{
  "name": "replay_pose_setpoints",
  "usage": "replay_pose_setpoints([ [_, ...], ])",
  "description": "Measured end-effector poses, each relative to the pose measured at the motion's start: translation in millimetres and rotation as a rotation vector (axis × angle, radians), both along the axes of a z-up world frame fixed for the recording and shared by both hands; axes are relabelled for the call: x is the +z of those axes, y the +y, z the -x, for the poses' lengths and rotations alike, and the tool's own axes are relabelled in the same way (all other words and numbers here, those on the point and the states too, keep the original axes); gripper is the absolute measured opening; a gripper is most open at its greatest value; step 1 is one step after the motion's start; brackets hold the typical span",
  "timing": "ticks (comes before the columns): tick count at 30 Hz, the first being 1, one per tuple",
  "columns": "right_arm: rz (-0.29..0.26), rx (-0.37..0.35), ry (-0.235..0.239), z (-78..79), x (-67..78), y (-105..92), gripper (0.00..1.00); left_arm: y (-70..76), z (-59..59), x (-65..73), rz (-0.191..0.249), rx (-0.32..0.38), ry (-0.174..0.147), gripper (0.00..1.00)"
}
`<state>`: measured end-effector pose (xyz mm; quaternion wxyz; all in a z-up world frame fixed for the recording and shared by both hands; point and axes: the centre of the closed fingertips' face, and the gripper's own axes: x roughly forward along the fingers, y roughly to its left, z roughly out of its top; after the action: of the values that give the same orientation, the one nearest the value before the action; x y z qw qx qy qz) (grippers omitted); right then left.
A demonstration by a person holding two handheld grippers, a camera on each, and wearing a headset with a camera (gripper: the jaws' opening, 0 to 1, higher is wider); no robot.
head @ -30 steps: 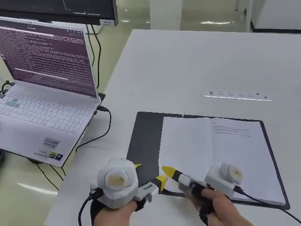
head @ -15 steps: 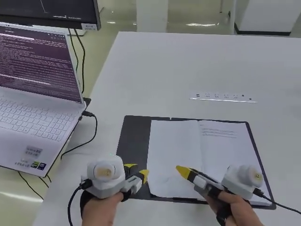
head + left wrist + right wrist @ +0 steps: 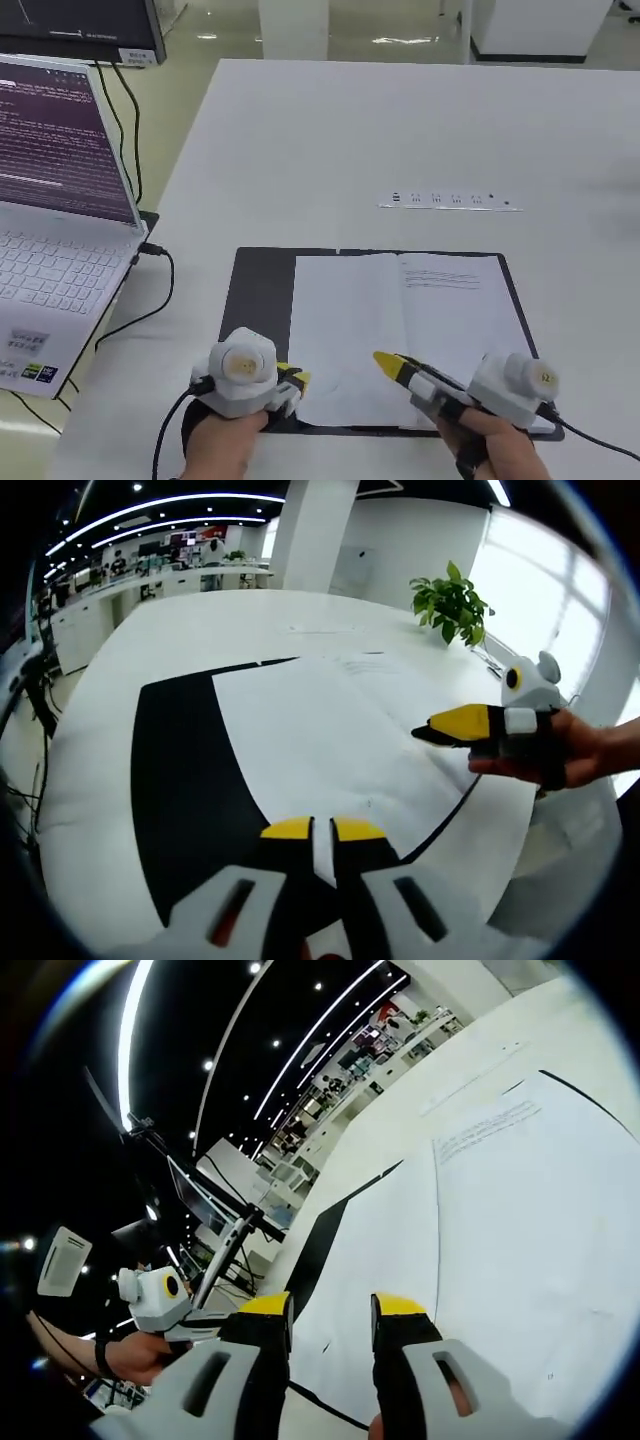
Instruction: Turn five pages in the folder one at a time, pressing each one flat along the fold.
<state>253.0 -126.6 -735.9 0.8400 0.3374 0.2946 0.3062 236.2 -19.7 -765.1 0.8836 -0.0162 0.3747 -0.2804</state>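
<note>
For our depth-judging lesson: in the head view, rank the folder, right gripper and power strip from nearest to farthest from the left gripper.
1. The folder, directly at the tips of the left gripper.
2. The right gripper, to its right, over the white page.
3. The power strip, beyond the folder's far edge.

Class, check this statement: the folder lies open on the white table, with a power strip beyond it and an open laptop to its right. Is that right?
Not quite. The laptop stands to the left of the folder, not to its right, as the head view shows. The rest holds: the folder lies open on the white table, with the power strip beyond it.
</note>
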Motion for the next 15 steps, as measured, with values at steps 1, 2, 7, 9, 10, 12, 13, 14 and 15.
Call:
replay_pose_setpoints([
  [1,0.001,-0.001,0.003,0.1,-0.5,0.1,0.29,-0.6,1.7,-6.3,-0.022,-0.016,0.009,0.05],
  [2,0.002,-0.002,0.004,-0.5,-1.5,0.2,0.29,-1.8,2.8,-9.3,-0.029,-0.026,0.013,0.04],
  [7,0.012,0.011,0.007,-2.9,-7.4,2.4,0.27,-0.5,9.7,-25.2,-0.094,-0.058,0.034,0.03],
  [9,0.013,0.006,0.012,-5.2,-9.4,2.1,0.27,4.4,8.7,-24.4,-0.107,-0.034,0.021,0.0],
  [10,0.008,0.002,0.012,-7.1,-10.2,2.4,0.27,0.5,8.4,-23.0,-0.111,-0.061,0.004,0.0],
  [12,0.005,0.001,0.01,-10.7,-13.2,4.1,0.26,-0.3,8.1,-23.1,-0.194,-0.137,-0.047,0.0],
  [13,0.014,0.001,0.008,-12.6,-15.4,4.4,0.25,-0.8,8.5,-23.1,-0.216,-0.155,-0.061,0.0],
  [14,0.024,0.0,0.009,-15.2,-17.6,4.8,0.23,-1.9,9.3,-23.1,-0.214,-0.15,-0.062,0.0],
  [15,0.026,-0.002,0.01,-17.6,-18.6,4.7,0.22,-0.9,9.1,-23.6,-0.207,-0.144,-0.058,0.0],
])
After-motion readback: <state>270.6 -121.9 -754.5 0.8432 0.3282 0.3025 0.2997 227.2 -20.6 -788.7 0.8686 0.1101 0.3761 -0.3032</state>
